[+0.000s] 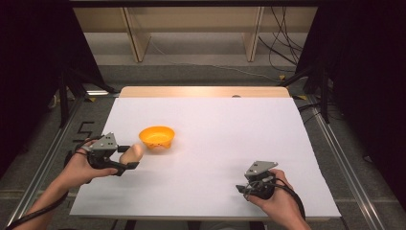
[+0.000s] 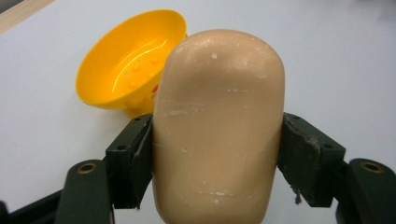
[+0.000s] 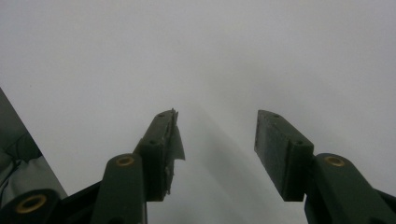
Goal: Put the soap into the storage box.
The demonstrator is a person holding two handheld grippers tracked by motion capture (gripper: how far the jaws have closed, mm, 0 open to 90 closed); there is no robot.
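While the left gripper (image 1: 125, 157) sits at the left edge of the white table (image 1: 230, 139), its jaws are clamped on a tan, rounded bread-roll-like piece (image 2: 218, 126), pads pressing both long sides. In the high view the piece (image 1: 131, 153) is held just beside the orange bowl (image 1: 157, 137), near its left rim, not inside it. In the left gripper view the bowl (image 2: 128, 60) lies behind the piece, tilted, glossy inside. The right gripper (image 1: 245, 188) rests near the table's front right, well apart from the bowl; its jaws stand apart with nothing between them, over bare white surface.
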